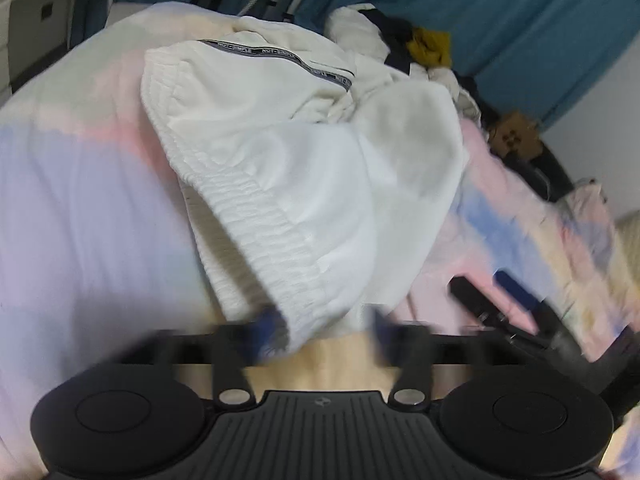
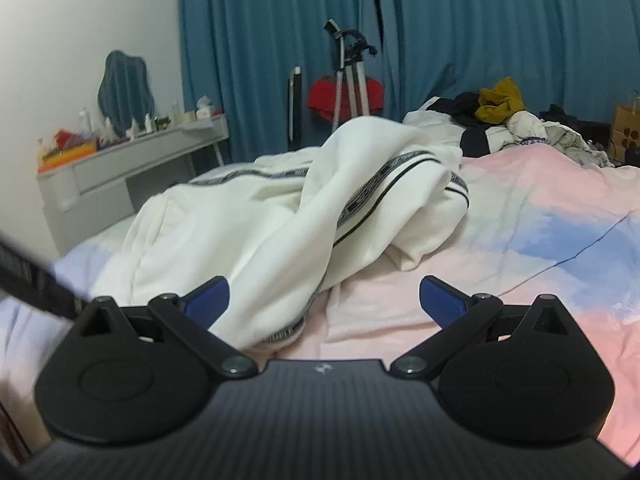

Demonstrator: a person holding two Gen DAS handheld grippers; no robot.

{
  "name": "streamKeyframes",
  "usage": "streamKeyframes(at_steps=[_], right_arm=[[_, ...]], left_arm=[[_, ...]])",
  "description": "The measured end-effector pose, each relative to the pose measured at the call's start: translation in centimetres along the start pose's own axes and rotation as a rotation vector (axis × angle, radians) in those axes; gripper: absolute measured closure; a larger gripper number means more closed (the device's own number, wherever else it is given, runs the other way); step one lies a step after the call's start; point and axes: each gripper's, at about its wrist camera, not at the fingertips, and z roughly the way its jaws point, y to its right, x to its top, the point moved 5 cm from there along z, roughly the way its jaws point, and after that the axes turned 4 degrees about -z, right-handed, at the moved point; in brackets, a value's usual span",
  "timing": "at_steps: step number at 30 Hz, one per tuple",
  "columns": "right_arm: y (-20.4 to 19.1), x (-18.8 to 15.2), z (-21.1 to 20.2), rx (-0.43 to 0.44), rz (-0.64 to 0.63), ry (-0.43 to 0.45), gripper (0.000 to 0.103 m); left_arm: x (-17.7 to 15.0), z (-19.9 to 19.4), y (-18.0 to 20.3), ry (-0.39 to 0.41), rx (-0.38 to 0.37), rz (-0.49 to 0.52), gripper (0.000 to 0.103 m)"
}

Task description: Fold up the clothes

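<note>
White sweatpants (image 1: 288,152) with a dark lettered side stripe lie crumpled on the pastel bed sheet (image 1: 80,208). In the left wrist view, which is motion-blurred, my left gripper (image 1: 324,330) sits at the ribbed waistband (image 1: 272,256). Its blue pads stand apart, and the band's edge is against the left pad. In the right wrist view the same sweatpants (image 2: 256,224) are bunched up. A striped leg end (image 2: 280,332) lies between the spread fingers of my right gripper (image 2: 324,298), which is open and low over the sheet.
A heap of mixed clothes (image 2: 516,120) lies at the far end of the bed, before blue curtains (image 2: 480,32). A grey dresser (image 2: 120,164) with small items stands left. A garment steamer (image 2: 348,76) is beside the bed. A brown paper bag (image 2: 626,124) sits far right.
</note>
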Motion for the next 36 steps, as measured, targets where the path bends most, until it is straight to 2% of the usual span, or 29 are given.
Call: streamKeyframes(at_steps=[2, 9, 12, 15, 18, 20, 21, 22, 26, 27, 28, 29, 30, 32, 36], right_arm=[[0.4, -0.2, 0.1, 0.002, 0.025, -0.013, 0.000], [1.8, -0.6, 0.7, -0.006, 0.122, -0.031, 0.000], [1.6, -0.6, 0.8, -0.034, 0.109, -0.022, 0.000], [1.2, -0.3, 0.5, -0.044, 0.074, 0.004, 0.000], [0.9, 0.0, 0.3, -0.036, 0.056, 0.021, 0.000], [0.7, 0.1, 0.2, -0.028, 0.054, 0.025, 0.000], [0.7, 0.1, 0.3, -0.022, 0.053, 0.026, 0.000], [0.6, 0.2, 0.3, -0.017, 0.049, 0.027, 0.000], [0.2, 0.1, 0.5, -0.008, 0.027, 0.030, 0.000], [0.1, 0.0, 0.5, -0.009, 0.026, 0.027, 0.000], [0.2, -0.1, 0.6, -0.011, 0.029, 0.023, 0.000], [0.2, -0.2, 0.6, -0.012, 0.032, 0.019, 0.000], [0.3, -0.3, 0.7, -0.013, 0.034, 0.016, 0.000], [0.5, -0.4, 0.8, -0.022, 0.036, 0.013, 0.000], [0.8, -0.3, 1.2, -0.039, 0.038, 0.013, 0.000]], left_arm=[[-0.2, 0.0, -0.3, -0.007, 0.016, -0.015, 0.017], [7.6, 1.2, -6.8, 0.120, -0.066, -0.475, 0.018], [11.7, 2.6, -9.6, 0.186, -0.060, -0.564, 0.028], [15.0, 4.0, -12.2, 0.223, -0.076, -0.591, 0.028], [16.5, 6.3, -13.1, 0.202, -0.153, -0.607, 0.035], [17.3, 7.5, -12.6, 0.187, -0.148, -0.552, 0.040], [17.8, 8.7, -12.1, 0.185, -0.122, -0.504, 0.045], [18.4, 9.8, -11.6, 0.183, -0.093, -0.454, 0.045], [20.1, 12.0, -10.2, 0.186, -0.094, -0.414, 0.045], [20.5, 12.2, -10.1, 0.192, -0.080, -0.409, 0.051], [20.9, 12.5, -10.0, 0.198, -0.066, -0.401, 0.064], [21.4, 12.7, -9.9, 0.204, -0.051, -0.394, 0.073], [21.8, 12.9, -9.8, 0.210, -0.037, -0.387, 0.091], [22.8, 12.2, -9.6, 0.242, -0.023, -0.387, 0.093], [26.0, 8.2, -9.5, 0.368, -0.024, -0.421, 0.093]])
